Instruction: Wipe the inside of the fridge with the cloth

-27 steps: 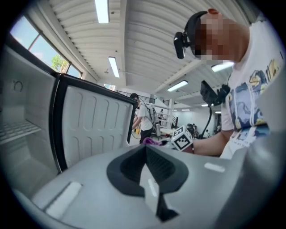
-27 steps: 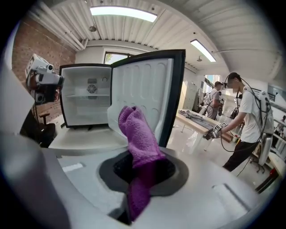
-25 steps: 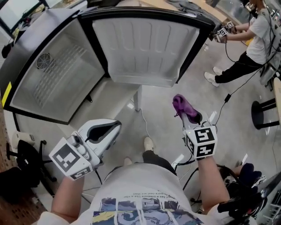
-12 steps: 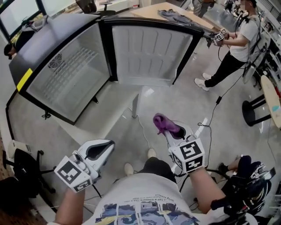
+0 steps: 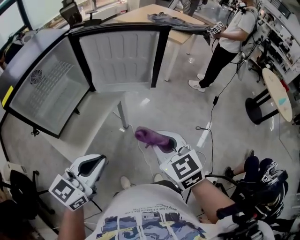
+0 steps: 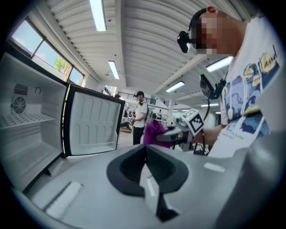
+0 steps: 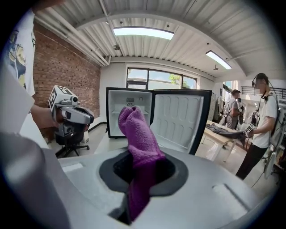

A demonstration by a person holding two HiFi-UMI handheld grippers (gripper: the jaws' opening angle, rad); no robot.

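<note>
While we stand well apart from the fridge (image 5: 28, 101), our right gripper (image 5: 161, 141) is clenched on the purple cloth (image 5: 149, 137). The right gripper view shows this clearly: the jaws pinch the cloth at its lower part. Its upper part rises from them in a thick fold, and a short end hangs down below. The cloth is in the air in front of our body, above the grey floor (image 5: 187, 103), and it touches neither the fridge nor the table.

Our left gripper (image 5: 95, 164) is lower and at the near left. In the left gripper view its two jaws are pressed together and nothing is between them.

The fridge stands at the far left on a pale table (image 5: 89, 129). Its door (image 5: 119, 56) is swung fully open to the right, so we see the white ribbed inner side. Inside the fridge we see a wire shelf (image 5: 54, 82) and a round fan grille (image 5: 36, 76) on the back wall.

At the far right another person (image 5: 229, 33) stands beside a wooden table (image 5: 140, 11). A grey garment (image 5: 176, 19) lies on this table. This person holds a gripper of the same kind, with the square markers on it.
</note>
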